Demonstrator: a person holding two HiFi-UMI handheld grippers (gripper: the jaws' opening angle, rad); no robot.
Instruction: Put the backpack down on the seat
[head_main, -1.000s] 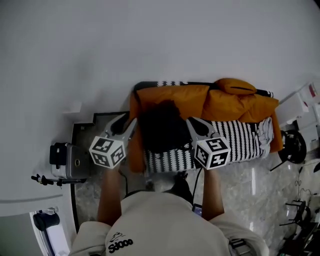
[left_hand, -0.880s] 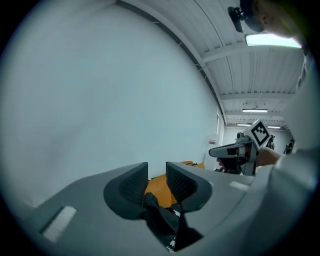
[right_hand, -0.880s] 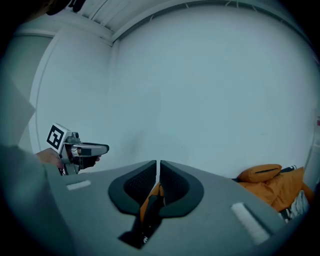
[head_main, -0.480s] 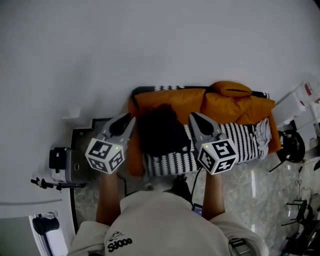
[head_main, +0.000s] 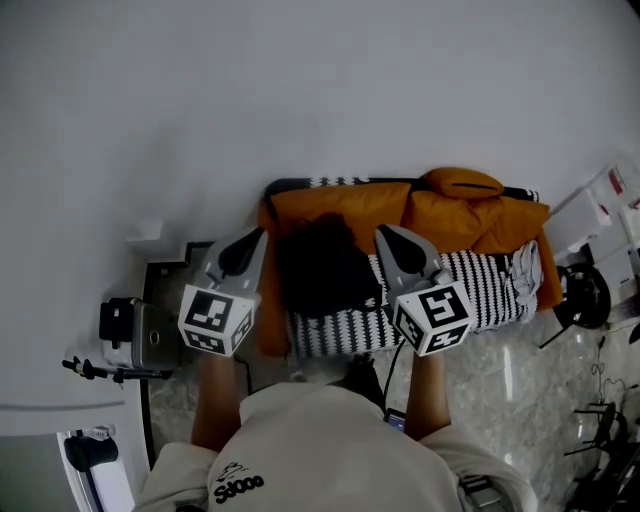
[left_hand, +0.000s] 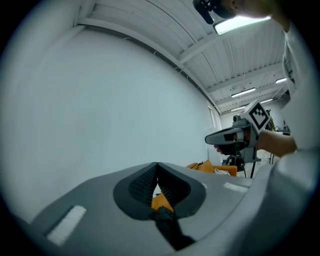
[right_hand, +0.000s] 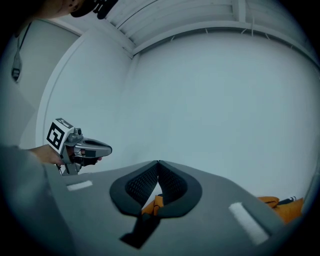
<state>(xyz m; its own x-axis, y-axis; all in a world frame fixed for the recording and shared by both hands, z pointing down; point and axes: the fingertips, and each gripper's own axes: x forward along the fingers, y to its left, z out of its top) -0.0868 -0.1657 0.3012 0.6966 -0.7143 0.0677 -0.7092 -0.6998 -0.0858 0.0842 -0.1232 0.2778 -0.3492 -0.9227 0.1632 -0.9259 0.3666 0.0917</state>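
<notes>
Backdrop: plain white wall (head_main: 300, 90) above a pale, marbled, glossy floor (head_main: 520, 370).
Seat: long seat (head_main: 345, 328) against the wall, covered in black-and-white zigzag fabric, with puffy orange cushions (head_main: 450, 215) along its back.
Backpack: black and soft-looking, a rounded lump. The backpack (head_main: 322, 265) lies on the left part of the seat, leaning on the orange cushions. Its contents, and whether it is zipped, cannot be told.
Boxes: white boxes (head_main: 600, 205) stand off the seat's right end. Nothing of their insides shows.
Cloth: pale crumpled cloth (head_main: 527, 265) sits on the seat's right end.
Left gripper: grey moulded shell, held to the left of the backpack and aimed at the wall. The left gripper (left_hand: 157, 167) has its jaws closing right up — tips meeting, nothing gripped.
Pads: black, finely ribbed pads (left_hand: 142, 182) curve round a small gap behind the tips, where orange shows through.
Right gripper: same build, on the backpack's right. The right gripper (right_hand: 159, 164) has its jaws fully together and empty — clear of the backpack.
</notes>
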